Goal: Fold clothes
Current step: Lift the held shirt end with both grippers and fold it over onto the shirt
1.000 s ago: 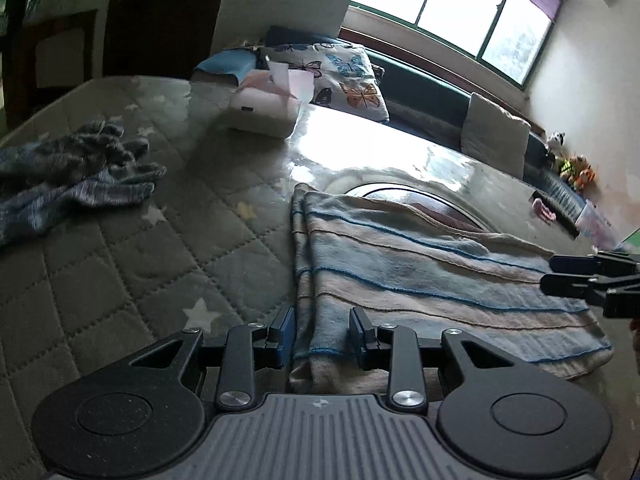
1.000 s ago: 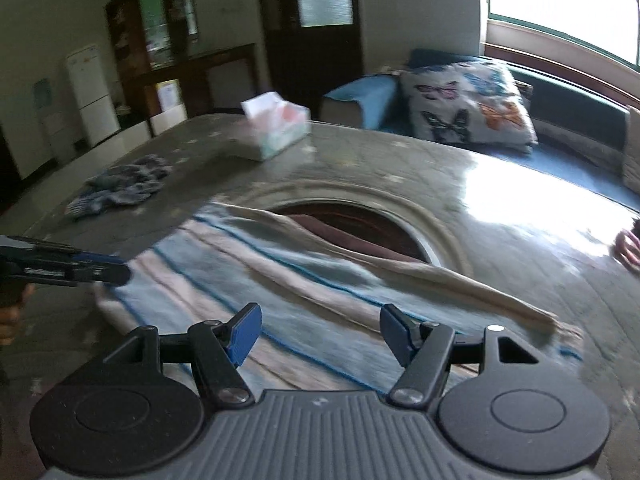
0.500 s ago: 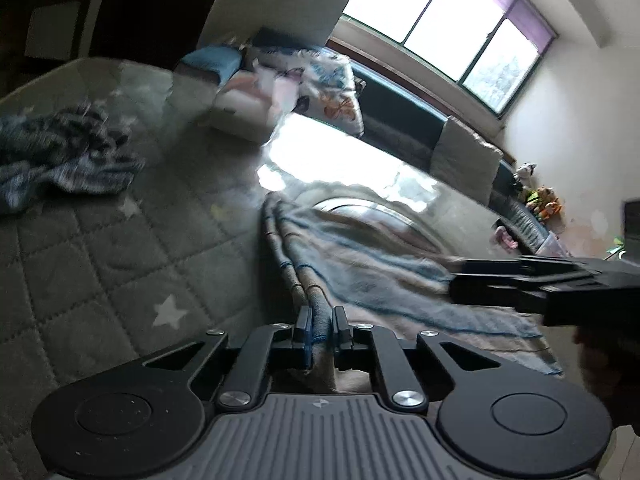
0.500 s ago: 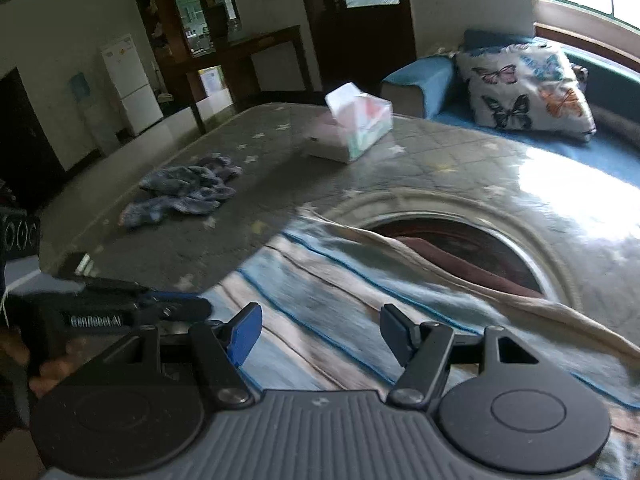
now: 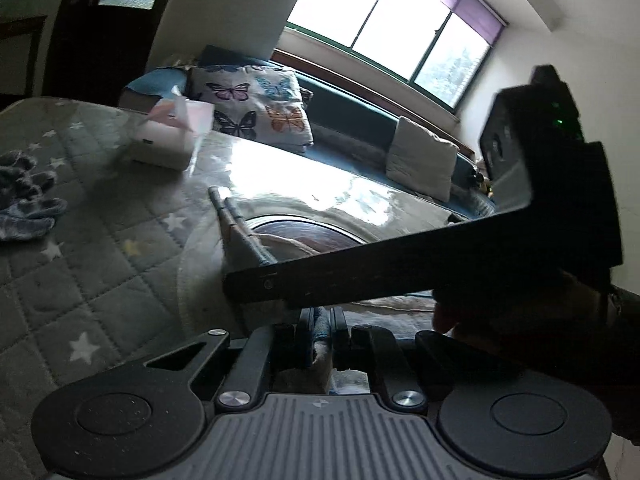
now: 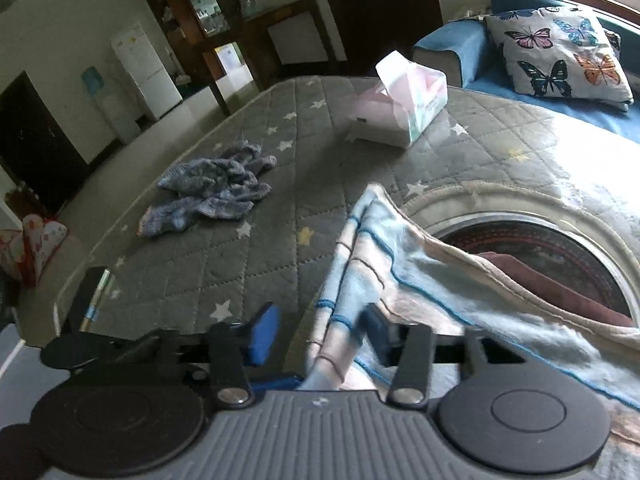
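Towel [image 6: 400,256] lies half-folded: left gripper [image 5: 319,330] pinches its near edge, right gripper's [image 6: 320,332] jaws are closing around it; gloves [image 6: 212,188] at ten o'clock wait.

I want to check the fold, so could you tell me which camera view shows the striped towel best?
The right wrist view: the towel spreads across it, stripes and lifted edge clear, and runs between the closing right gripper. In the left wrist view, the right gripper's body hides most of it; only a folded edge and the part pinched in the left gripper show.
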Motion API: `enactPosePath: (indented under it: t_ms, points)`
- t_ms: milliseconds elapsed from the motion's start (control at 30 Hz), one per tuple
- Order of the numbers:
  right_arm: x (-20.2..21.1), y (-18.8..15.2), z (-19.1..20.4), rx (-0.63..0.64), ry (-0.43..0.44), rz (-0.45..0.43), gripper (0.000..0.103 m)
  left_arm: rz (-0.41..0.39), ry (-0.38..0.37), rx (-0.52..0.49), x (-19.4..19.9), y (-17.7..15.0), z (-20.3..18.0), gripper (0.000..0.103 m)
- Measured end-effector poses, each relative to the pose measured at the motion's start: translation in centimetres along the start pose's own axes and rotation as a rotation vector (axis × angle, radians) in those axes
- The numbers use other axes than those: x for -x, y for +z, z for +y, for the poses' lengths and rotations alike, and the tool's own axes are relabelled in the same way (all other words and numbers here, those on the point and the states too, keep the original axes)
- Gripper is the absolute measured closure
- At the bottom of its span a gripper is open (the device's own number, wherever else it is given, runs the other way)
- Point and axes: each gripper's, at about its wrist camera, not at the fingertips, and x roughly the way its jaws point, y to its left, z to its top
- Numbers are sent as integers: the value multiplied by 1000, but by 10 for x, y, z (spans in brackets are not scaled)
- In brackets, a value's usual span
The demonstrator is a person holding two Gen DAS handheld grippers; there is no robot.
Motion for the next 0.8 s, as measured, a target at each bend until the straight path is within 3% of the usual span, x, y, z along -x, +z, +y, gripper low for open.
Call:
enactPosePath:
  t_ms: [67,167,300,367,400,633,800]
  points:
    - [1,-3,-4,-8,-11,-1,87,3,-2,-12,-2,0,-3,94]
    - [7,-6,-16,-50,-15,-13,93,-2,-15,-25,-1,1,-7,92]
    - [22,-14,-36,-117,4,-51,95,-20,-55,-60,4,2,-18,87]
    - [30,-19,-47,-150,9,-71,95,-30,-72,-91,7,2,-26,75]
    - [36,-22,-53,-167,12,-81,95,-35,-73,-102,8,3,-30,73]
    - [88,-49,-109,-320,10,-176,95,-33,-97,-127,2,8,-49,72]
    - [125,-74,-145,-398,-15,-228,96,16,-98,-151,-21,6,-65,72]
